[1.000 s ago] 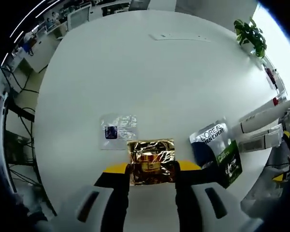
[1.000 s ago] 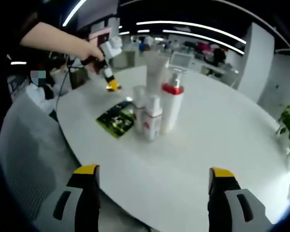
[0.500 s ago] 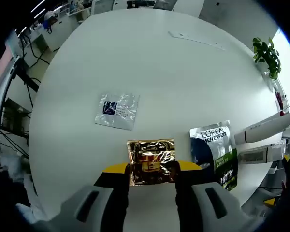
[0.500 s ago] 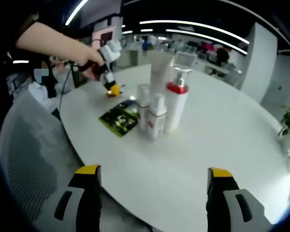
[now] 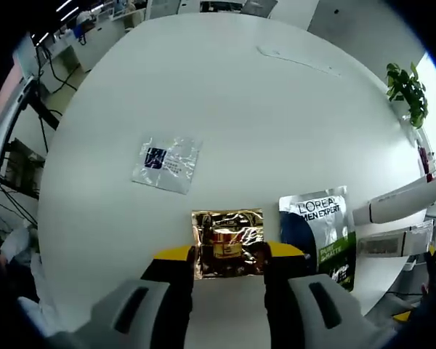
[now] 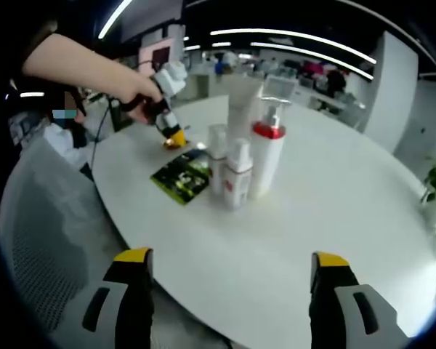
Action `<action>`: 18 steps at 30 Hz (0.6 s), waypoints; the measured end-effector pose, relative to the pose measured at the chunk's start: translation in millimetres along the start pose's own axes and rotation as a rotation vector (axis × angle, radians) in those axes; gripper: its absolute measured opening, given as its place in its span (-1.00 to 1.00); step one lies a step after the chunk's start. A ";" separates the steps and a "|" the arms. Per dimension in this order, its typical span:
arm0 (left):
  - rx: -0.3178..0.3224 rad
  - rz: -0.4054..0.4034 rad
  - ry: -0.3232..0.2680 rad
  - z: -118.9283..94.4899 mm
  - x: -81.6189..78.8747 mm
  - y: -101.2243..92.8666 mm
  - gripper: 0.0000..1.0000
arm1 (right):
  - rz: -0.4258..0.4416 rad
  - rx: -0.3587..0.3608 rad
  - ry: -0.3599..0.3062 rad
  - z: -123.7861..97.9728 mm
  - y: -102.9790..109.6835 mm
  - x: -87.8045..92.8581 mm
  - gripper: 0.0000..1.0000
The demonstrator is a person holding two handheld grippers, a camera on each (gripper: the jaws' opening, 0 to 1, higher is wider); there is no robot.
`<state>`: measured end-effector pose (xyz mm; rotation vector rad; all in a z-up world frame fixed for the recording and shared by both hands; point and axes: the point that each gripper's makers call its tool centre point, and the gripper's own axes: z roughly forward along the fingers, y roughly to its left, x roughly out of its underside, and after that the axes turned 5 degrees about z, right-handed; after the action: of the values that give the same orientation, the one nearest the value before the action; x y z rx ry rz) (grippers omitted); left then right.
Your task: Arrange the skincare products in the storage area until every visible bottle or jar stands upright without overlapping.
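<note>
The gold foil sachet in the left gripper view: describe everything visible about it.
The gold foil sachet is a flat, roughly square packet of crinkled, shiny gold film with a printed picture at its centre, too small to make out. Its near edge sits between the left gripper's black fingers, which are shut on it. It lies roughly level over the white table, beside the L'Oreal Men Expert sachet without touching it. Whether it rests on the table or is lifted cannot be told.

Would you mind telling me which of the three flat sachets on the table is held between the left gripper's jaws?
The gold foil sachet: the left gripper is shut on its near edge. The clear silver sachet and the L'Oreal Men Expert sachet lie apart, untouched.
</note>
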<state>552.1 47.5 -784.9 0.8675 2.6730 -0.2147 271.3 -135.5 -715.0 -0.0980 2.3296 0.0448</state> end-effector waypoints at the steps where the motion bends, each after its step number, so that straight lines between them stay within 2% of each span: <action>1: 0.001 -0.005 0.000 0.6 0.7 -1.1 -0.12 | 0.001 0.001 0.001 0.0 -0.3 0.2 0.84; 5: 0.017 -0.060 -0.013 1.6 -0.9 -6.3 -0.12 | 0.005 -0.005 0.006 0.6 0.4 1.1 0.84; 18: 0.007 -0.057 -0.008 2.5 -0.3 -6.6 -0.10 | 0.011 -0.017 0.012 1.2 1.8 1.9 0.83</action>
<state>549.1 41.4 -786.8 0.7907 2.6931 -0.2407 270.7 -133.8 -717.2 -0.0945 2.3419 0.0691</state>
